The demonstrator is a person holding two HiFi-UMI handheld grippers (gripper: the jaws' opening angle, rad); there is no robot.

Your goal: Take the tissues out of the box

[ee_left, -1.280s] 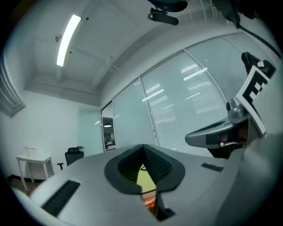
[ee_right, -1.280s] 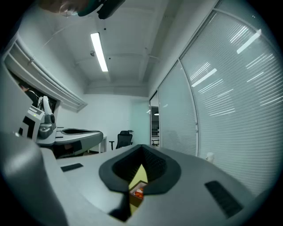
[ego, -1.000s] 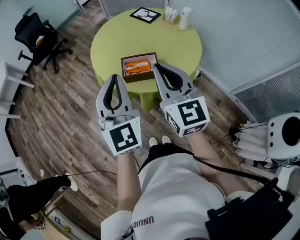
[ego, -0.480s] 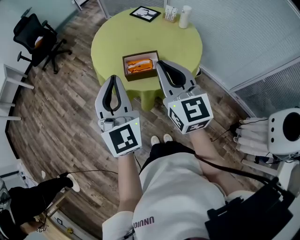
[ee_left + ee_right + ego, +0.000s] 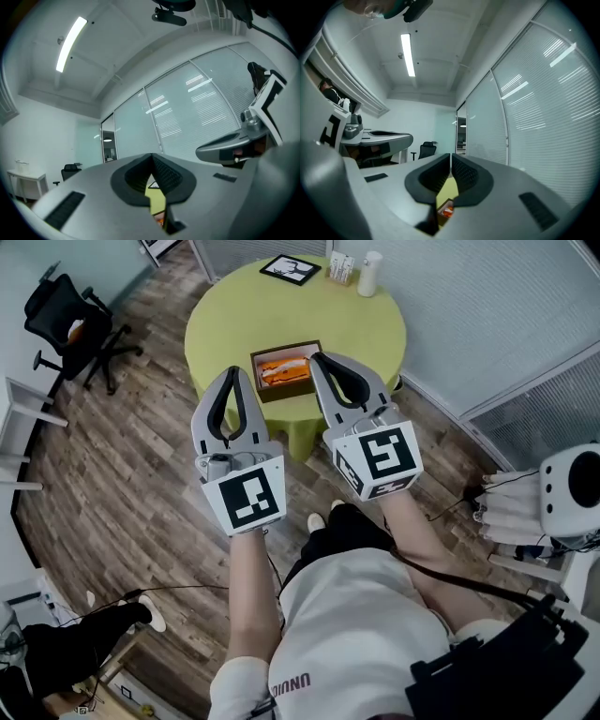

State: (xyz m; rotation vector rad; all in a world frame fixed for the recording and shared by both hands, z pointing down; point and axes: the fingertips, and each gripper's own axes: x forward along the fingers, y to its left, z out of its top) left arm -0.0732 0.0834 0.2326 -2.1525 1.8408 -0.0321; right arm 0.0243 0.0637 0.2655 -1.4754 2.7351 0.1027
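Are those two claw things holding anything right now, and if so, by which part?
Nothing is held. The left gripper and the right gripper both have their jaws closed together on nothing, clear of the box on the green table.

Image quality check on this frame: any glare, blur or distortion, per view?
Head view: evenly lit and sharp, box readable, mild wide-angle bend at the edges. Left gripper view: heavy fisheye, dark corners, ceiling light blown out, lamp reflections on the glass wall, close fingers soft. Right gripper view: same fisheye and vignette, bright strip light.
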